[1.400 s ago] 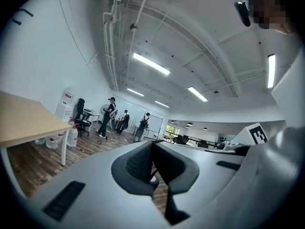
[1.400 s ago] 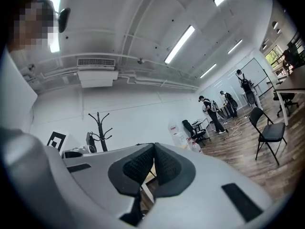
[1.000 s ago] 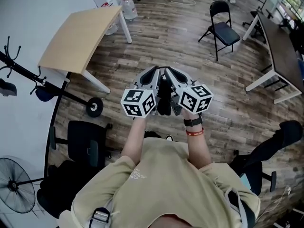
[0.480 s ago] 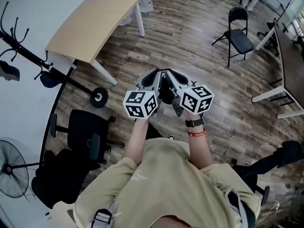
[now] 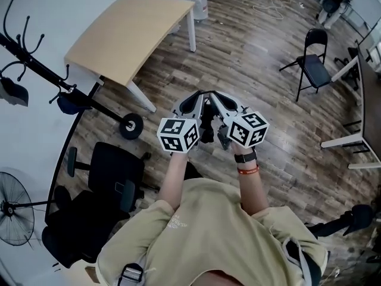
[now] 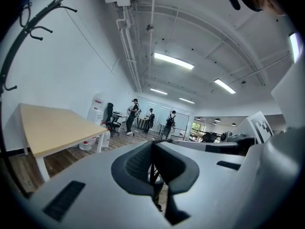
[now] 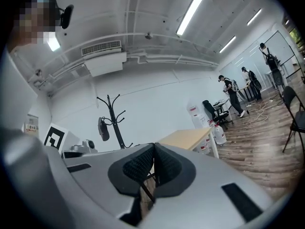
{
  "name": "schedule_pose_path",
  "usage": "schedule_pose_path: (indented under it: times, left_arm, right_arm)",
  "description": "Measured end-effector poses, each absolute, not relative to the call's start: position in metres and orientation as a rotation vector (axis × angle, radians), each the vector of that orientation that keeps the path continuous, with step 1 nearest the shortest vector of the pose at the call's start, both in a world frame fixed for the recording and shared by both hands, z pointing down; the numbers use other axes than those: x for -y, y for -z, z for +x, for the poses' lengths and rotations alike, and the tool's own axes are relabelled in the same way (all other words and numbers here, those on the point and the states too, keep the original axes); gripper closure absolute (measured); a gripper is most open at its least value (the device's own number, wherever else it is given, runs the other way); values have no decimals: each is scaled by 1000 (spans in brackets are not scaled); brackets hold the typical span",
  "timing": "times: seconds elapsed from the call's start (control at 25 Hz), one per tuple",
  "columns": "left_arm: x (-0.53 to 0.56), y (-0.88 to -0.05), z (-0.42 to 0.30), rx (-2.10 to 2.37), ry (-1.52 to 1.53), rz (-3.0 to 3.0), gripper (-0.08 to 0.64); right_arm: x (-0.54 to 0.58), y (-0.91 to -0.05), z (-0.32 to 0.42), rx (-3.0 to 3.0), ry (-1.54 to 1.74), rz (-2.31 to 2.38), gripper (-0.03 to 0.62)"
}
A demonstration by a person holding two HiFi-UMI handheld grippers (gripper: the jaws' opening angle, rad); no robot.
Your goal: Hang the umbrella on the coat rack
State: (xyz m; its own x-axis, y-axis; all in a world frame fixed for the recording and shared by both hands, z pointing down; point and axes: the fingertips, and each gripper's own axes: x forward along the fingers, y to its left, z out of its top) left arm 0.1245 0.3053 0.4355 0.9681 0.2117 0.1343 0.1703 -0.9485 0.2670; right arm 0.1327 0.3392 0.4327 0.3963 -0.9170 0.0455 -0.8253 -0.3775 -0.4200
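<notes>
Risk, in the head view, is sitting at the coat rack (image 5: 37,70): what is looking like the umbrella (image 5: 13,92), a dark folded bundle, is hanging off a prong, well apart from left gripper (image 5: 199,96) and right gripper (image 5: 215,96); bumping the stand could shake it loose. Left gripper view: jaws are pressing together, gripping nothing. Right gripper view: likewise closed and empty; the umbrella is hanging with its long axis upright, lower end pointing floorward.

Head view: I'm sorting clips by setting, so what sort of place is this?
Probably an open office or workspace: a light wooden desk, a black office chair, a folding chair and a coat rack on wood-look flooring.
</notes>
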Motion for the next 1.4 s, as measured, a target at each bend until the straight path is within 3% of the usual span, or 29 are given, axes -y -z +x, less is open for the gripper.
schedule_pose_path:
  times: [0.64, 1.4]
  left_arm:
    - [-104, -445, 186, -132, -272, 2804, 535]
    - [148, -431, 186, 193, -192, 2782, 535]
  right_arm:
    - [-135, -441, 200, -1620, 509, -2287, 575]
    - [121, -429, 205, -1883, 569, -2086, 575]
